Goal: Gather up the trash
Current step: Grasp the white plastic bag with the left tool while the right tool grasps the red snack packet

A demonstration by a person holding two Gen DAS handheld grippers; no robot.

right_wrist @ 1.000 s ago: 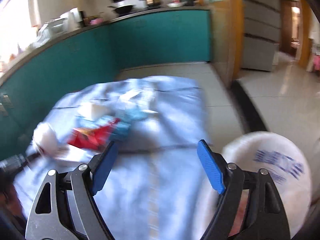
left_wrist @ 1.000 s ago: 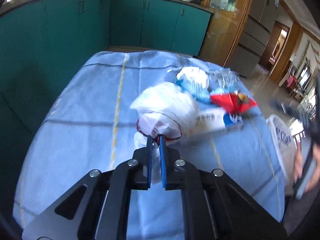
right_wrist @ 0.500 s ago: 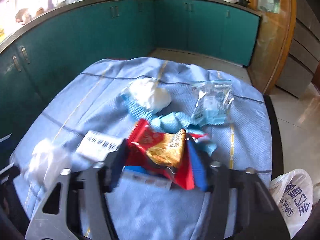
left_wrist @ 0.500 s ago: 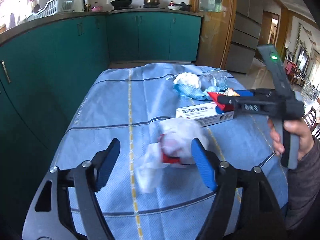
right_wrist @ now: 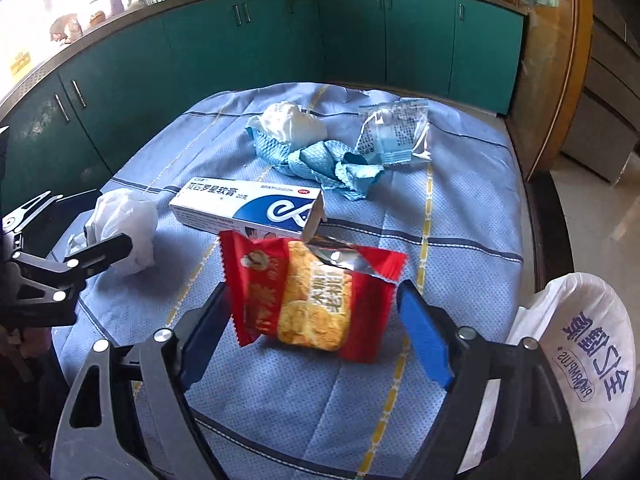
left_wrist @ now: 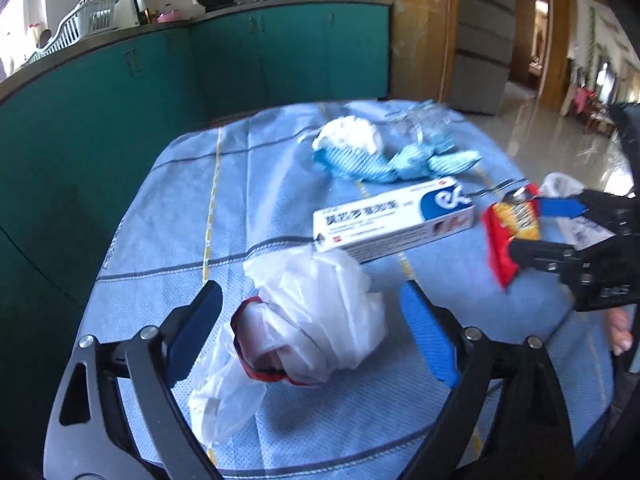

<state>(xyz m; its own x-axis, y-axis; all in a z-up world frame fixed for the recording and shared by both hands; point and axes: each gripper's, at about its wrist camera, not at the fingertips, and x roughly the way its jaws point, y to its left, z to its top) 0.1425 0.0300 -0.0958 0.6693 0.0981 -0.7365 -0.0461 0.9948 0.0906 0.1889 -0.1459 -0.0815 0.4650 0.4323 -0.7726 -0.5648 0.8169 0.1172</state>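
Blue cloth (right_wrist: 460, 208) with yellow and grey stripes covers the bench. The left tongs (left_wrist: 310, 332) stand wide apart, their jaws having just been opening; a crumpled white plastic bag (left_wrist: 320, 312) with a red rim lies on the cloth between them, and neither pad presses on it. The right tongs (right_wrist: 310, 332) are likewise spread, jaws just opened wider. A red snack packet (right_wrist: 308, 292), torn at its top, sits between the blue pads; its left edge overlaps the left pad, its right edge stands clear of the right pad. Whether the left pad touches it cannot be told.

Just beyond the packet lies a white and blue box (right_wrist: 248, 208), one end flap open. Farther off, a crumpled blue wrapper (right_wrist: 320, 164) with a white wad (right_wrist: 296, 124) on it, and to its right a clear packet (right_wrist: 394, 132). At the near right edge of the bench hangs a white printed bag (right_wrist: 580, 344). Green cabinets (right_wrist: 360, 36) line the far wall.
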